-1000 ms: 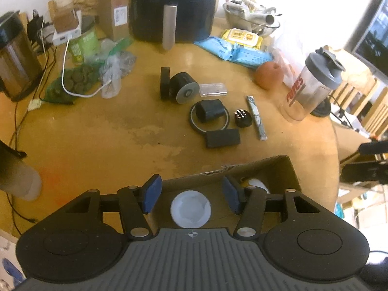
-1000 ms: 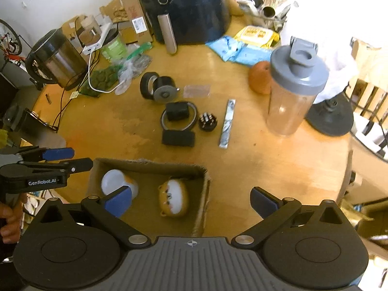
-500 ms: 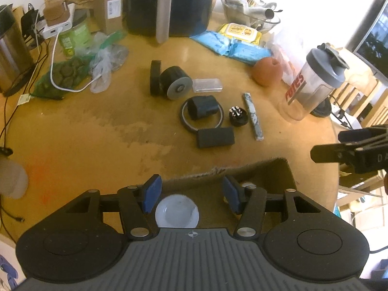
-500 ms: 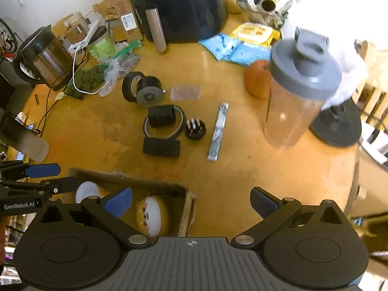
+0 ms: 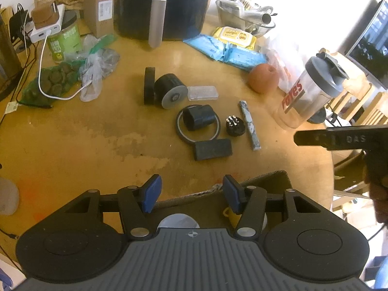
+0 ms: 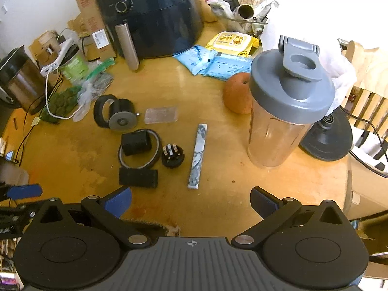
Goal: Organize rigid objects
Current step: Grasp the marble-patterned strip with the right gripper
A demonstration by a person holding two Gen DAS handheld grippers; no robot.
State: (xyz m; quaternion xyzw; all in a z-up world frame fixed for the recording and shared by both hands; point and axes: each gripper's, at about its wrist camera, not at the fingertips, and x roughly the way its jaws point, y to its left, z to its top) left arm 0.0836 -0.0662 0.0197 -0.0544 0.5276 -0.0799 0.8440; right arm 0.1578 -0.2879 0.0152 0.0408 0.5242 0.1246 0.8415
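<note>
- Cluttered wooden table point(image 6: 218, 194); cardboard box point(image 5: 264, 181) sits at its near edge.
- Left gripper point(image 5: 191, 194) half-open and right gripper point(image 6: 191, 201) wide open, both empty.
- Black block point(image 6: 138, 177), mid-table: probably light, stiff; pinch its long sides.
- Marbled bar point(image 6: 198, 156) just beside: slim, likely slippery.

A round wooden table point(image 5: 72, 150) stood before a white wall point(image 6: 36, 2), with slatted wooden chairs point(image 5: 359, 106) and overexposed daylight at right.
</note>
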